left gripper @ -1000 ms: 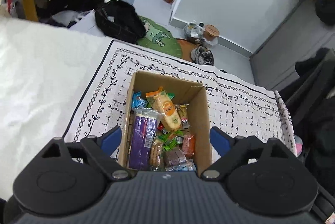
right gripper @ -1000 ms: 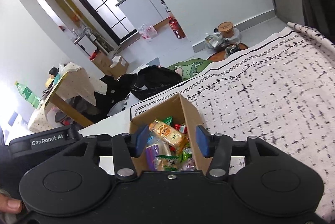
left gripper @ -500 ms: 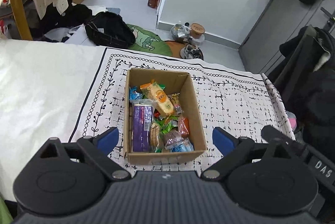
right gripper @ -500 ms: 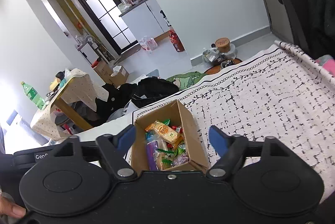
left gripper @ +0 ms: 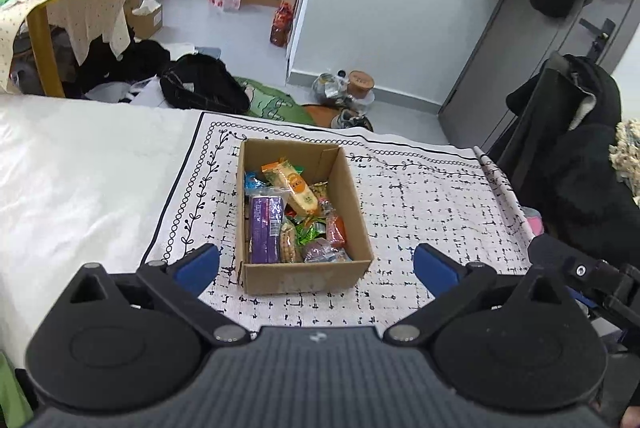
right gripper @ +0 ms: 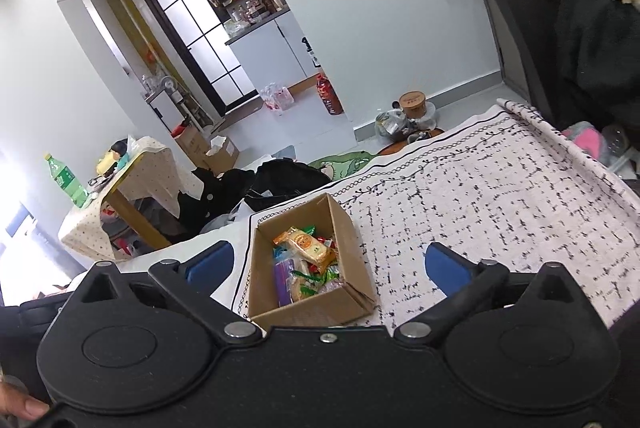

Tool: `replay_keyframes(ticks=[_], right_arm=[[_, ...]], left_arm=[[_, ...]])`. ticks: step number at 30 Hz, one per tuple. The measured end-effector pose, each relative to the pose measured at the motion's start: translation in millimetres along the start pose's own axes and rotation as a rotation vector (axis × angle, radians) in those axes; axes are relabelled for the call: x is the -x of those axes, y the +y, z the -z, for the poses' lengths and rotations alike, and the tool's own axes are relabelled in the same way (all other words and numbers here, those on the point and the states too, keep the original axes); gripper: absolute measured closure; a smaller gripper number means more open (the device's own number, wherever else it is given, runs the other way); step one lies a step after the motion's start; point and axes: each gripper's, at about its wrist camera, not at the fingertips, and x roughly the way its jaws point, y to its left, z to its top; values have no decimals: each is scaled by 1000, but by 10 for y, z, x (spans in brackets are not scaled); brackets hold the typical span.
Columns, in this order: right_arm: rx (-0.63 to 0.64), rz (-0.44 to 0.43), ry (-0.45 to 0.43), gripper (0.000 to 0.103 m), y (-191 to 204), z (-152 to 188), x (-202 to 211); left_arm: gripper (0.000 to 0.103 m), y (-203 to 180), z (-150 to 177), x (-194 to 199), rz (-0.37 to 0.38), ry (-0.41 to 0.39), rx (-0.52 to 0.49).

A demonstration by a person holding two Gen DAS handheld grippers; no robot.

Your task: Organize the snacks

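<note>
A brown cardboard box (left gripper: 352, 200) stands on a black-and-white patterned cloth (left gripper: 432, 212). It holds several wrapped snacks, among them a purple packet (left gripper: 265, 228) and a yellow-orange packet (left gripper: 295, 184). My left gripper (left gripper: 316, 266) is open and empty, held above the near side of the box. My right gripper (right gripper: 326, 266) is open and empty, also back from the box (right gripper: 348, 228), whose snacks (right gripper: 306, 246) show between its blue pads (right gripper: 444, 266).
A white sheet (left gripper: 80, 168) covers the surface left of the cloth. Beyond the far edge lie a black bag (left gripper: 200, 84), shoes and jars on the floor. A chair with dark coats (left gripper: 572, 148) stands at the right. A small draped table (right gripper: 120, 196) is far left.
Both grippers have pulled back and up from the box. The right gripper's jaws have opened wide. The box and snacks have not moved.
</note>
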Motion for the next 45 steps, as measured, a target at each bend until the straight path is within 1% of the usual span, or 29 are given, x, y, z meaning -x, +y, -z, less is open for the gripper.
replay_keyframes(ticks=[9,16,19,23,30,33,45], right_arm=[[22,17,-11,0,-88,84,356],[53,51,-21,0,-163,155,572],[68,86,-22,0,-182,200,644],[85,91,-19,0,-211,250,735],[105,92,-23,0,-189,262,854],[112,94,-24,0,-176,253,882],[134,126,-6,0,-140,271,875]], left_arm=[[0,-131,204,277,-4,-45,-45],[0,-270,362,430,-5,-67,-79],[0,-308,454,511,-11,-81,-88],[0,-380,553,607,-24,-95,-117],[0,-429,677,755,-46,-115,-157],[0,-413,703,825,-58,-130,-155],[0,-379,709,946,-61,-136,-154]])
